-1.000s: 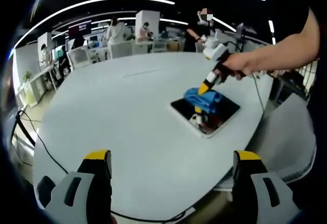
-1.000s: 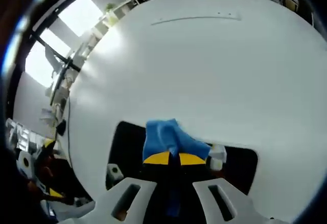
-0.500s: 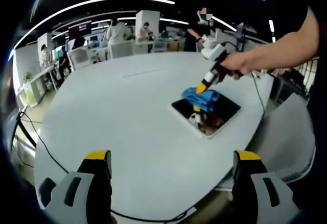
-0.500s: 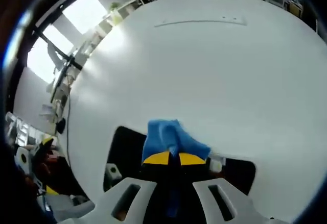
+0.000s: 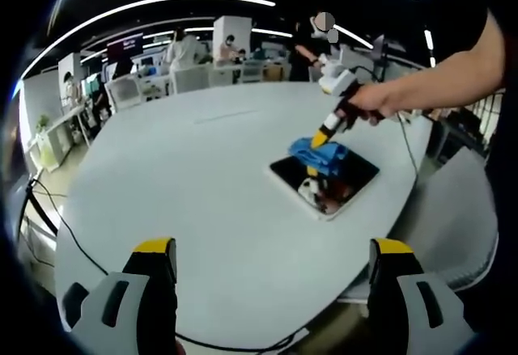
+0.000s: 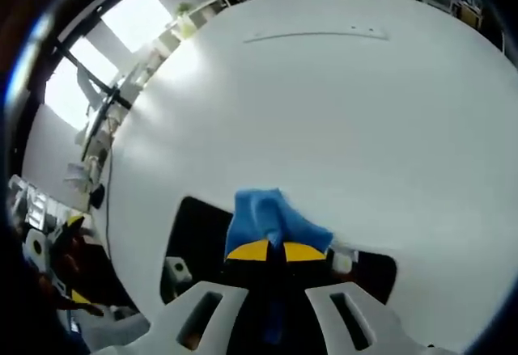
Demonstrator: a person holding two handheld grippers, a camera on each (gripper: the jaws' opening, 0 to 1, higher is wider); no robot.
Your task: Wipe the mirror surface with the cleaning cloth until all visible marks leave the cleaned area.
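The flat rectangular dark-glass mirror with a pale rim point(image 5: 325, 180) lies on the big round white bench point(image 5: 194, 185), right of centre in the left gripper view; in the right gripper view we see the mirror point(image 6: 198, 234) in the lower middle, dark against the bench point(image 6: 324, 112). We note that the glass reflects the yellow tool tip and some darker shapes we cannot make out.

Next in size, the bunched blue cleaning cloth point(image 5: 320, 154) sits on the upper part of the mirror. In the right gripper view the cloth point(image 6: 263, 219) bulges just above the yellow tips.

The right tool point(image 5: 320, 140), held by a person's hand point(image 5: 379, 102) coming in from the right of the frame, points down onto the cloth. In its own view the right tool point(image 6: 269, 251) has its yellow-tipped jaws pressed together, pinching the cloth against the mirror.

The left tool point(image 5: 271, 250) rises at the bottom of its view with jaws spread wide, over bare bench, well apart from the mirror.
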